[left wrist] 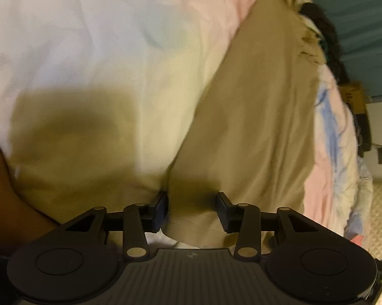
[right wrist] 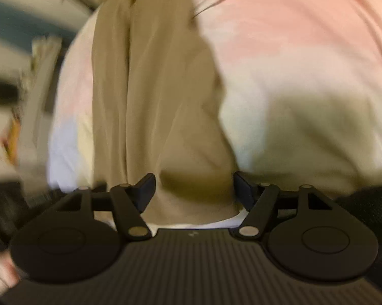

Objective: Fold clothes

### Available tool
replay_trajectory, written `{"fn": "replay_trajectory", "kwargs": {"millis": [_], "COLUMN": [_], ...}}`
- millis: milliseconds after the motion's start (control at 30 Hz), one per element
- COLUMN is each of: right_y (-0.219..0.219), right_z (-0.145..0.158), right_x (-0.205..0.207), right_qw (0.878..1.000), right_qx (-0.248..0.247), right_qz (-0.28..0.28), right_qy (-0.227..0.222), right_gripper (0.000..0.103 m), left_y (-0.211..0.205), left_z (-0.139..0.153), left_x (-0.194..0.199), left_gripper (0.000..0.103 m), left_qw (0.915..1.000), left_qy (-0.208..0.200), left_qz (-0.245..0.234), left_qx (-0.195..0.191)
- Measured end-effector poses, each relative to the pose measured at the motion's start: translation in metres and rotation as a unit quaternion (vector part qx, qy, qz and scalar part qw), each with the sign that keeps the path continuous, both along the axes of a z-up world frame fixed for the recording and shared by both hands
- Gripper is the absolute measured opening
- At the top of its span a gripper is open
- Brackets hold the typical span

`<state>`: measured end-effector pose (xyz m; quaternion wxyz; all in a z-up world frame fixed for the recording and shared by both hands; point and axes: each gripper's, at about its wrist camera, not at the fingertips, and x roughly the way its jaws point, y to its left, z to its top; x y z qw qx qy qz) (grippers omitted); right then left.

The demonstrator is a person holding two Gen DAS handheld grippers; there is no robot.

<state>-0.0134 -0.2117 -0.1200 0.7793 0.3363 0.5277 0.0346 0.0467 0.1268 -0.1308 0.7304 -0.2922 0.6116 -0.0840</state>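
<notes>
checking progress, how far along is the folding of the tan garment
Early on. Done: the tan garment lies stretched lengthwise on the pastel bedding. In hand: the left gripper and right gripper sit at its near edge, fingers apart around the cloth, not clamped. Left: grasping and every fold; no finished fold shows.

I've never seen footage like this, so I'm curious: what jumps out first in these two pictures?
A long tan garment runs up the middle of both views, lying on a pastel bedspread blotched pink, blue and pale yellow. At the bottom of each picture a black claw sits open over the garment's near end: the left claw and the right claw, their fingers on either side of the cloth. The right view is blurred.
</notes>
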Motion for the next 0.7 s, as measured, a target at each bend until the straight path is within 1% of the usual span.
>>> {"fn": "replay_trajectory", "kwargs": {"millis": [33, 67, 100, 133, 167, 233, 300, 400, 467, 600, 700], "right_y": [0.007, 0.009, 0.01, 0.012, 0.008, -0.002, -0.012, -0.024, -0.03, -0.034, -0.032], "right_z": [0.002, 0.005, 0.007, 0.009, 0.011, 0.017, 0.032, 0.058, 0.077, 0.125, 0.156], "right_x": [0.003, 0.004, 0.004, 0.004, 0.002, -0.004, -0.013, -0.024, -0.029, -0.039, -0.047], "right_qw": [1.0, 0.999, 0.999, 0.998, 0.998, 0.999, 0.998, 0.995, 0.993, 0.985, 0.98], "right_qx": [-0.022, -0.034, -0.045, -0.056, -0.054, -0.038, -0.029, -0.016, -0.012, -0.026, -0.029], "right_qz": [0.019, 0.019, 0.019, 0.018, 0.009, -0.016, -0.039, -0.057, -0.058, -0.056, -0.045], "right_qy": [0.001, 0.001, 0.002, 0.002, 0.003, -0.006, -0.036, -0.079, -0.104, -0.158, -0.193], "right_gripper": [0.07, 0.063, 0.042, 0.032, 0.021, 0.013, 0.009, 0.009, 0.009, 0.007, 0.007], "left_y": [-0.001, -0.003, -0.004, -0.004, -0.003, 0.0, 0.003, 0.006, 0.009, 0.02, 0.027], "left_z": [0.001, 0.002, 0.003, 0.005, 0.007, 0.013, 0.024, 0.05, 0.073, 0.123, 0.153], "left_x": [0.0, 0.0, -0.001, -0.002, -0.004, -0.008, -0.014, -0.021, -0.026, -0.039, -0.047], "left_gripper": [0.044, 0.042, 0.035, 0.02, 0.013, 0.006, 0.006, 0.005, 0.005, 0.005, 0.005], "left_qw": [1.0, 1.0, 0.9999, 0.9999, 0.9999, 0.9999, 0.9993, 0.9973, 0.9949, 0.9886, 0.9837], "left_qy": [0.001, 0.0, -0.001, -0.004, -0.007, -0.016, -0.033, -0.065, -0.091, -0.137, -0.161], "left_qz": [-0.001, -0.002, -0.003, -0.002, -0.002, 0.002, 0.006, 0.0, -0.003, -0.007, 0.0], "left_qx": [0.004, 0.008, 0.011, 0.012, 0.012, 0.003, -0.016, -0.036, -0.044, -0.062, -0.079]}}
